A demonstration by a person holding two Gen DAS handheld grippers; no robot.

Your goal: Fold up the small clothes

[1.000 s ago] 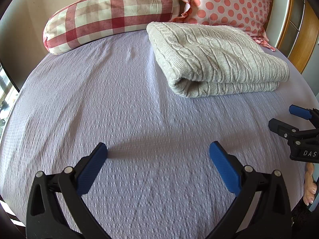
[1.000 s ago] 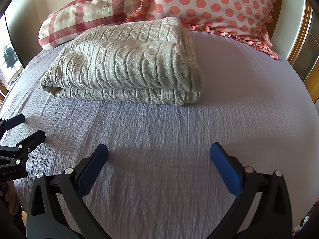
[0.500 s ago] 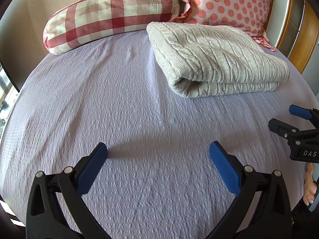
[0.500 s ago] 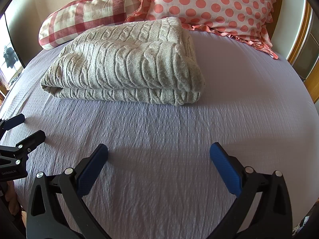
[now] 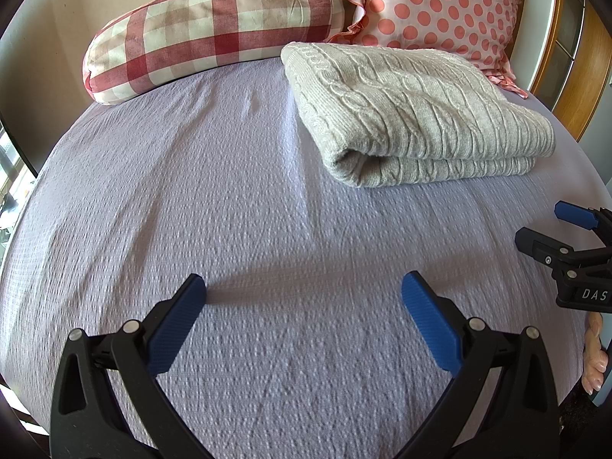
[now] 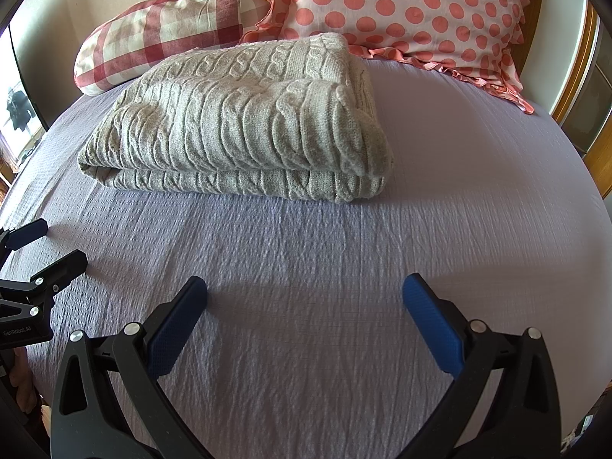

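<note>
A grey cable-knit sweater (image 5: 413, 111) lies folded into a thick rectangle on the lilac bed sheet (image 5: 229, 199), near the pillows. It also shows in the right wrist view (image 6: 244, 122). My left gripper (image 5: 304, 298) is open and empty, low over the sheet, well in front and left of the sweater. My right gripper (image 6: 304, 298) is open and empty, in front of the sweater. Each gripper shows in the other's view, the right one (image 5: 550, 229) at the right edge, the left one (image 6: 46, 244) at the left edge.
A red-checked bolster pillow (image 5: 206, 26) and a pink polka-dot pillow (image 5: 432, 4) rest at the head of the bed. A wooden frame (image 5: 585, 88) stands at the right. A window (image 6: 15, 122) is at the left.
</note>
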